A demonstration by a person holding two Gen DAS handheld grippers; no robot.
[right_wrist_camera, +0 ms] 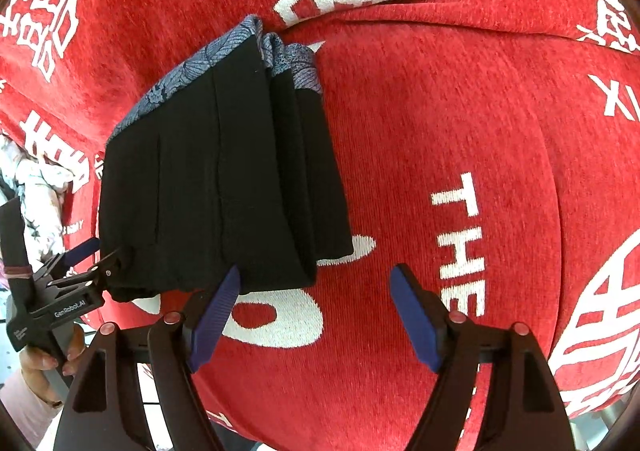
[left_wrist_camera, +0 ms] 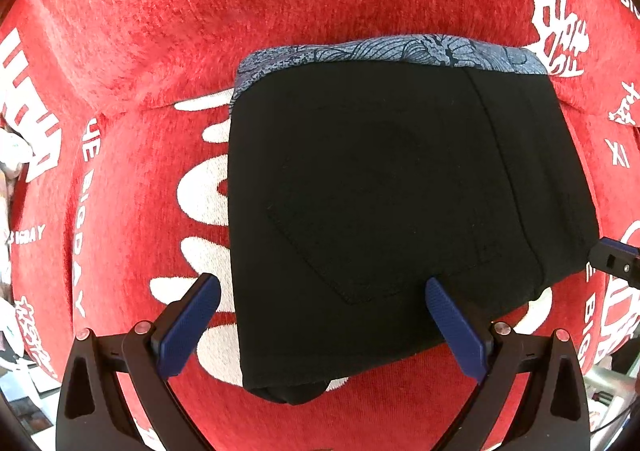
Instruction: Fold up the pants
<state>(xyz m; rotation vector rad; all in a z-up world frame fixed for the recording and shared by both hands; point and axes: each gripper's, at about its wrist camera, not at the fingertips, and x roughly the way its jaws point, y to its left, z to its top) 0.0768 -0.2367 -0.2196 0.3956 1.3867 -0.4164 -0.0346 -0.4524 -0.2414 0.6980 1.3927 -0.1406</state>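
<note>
The folded black pants [left_wrist_camera: 380, 203] are lying on the red blanket [left_wrist_camera: 140, 31]; both grippers' fingers [left_wrist_camera: 454, 325] [right_wrist_camera: 214, 317] are standing wide open beside them, seemingly gripping nothing.

The folded pants [left_wrist_camera: 380, 211] are laid flat on the cloth [left_wrist_camera: 140, 31], their waistband along the far edge. The left gripper [left_wrist_camera: 322, 325] is placed over their near left corner, and the right gripper [right_wrist_camera: 316, 315] just beside their right edge.
</note>
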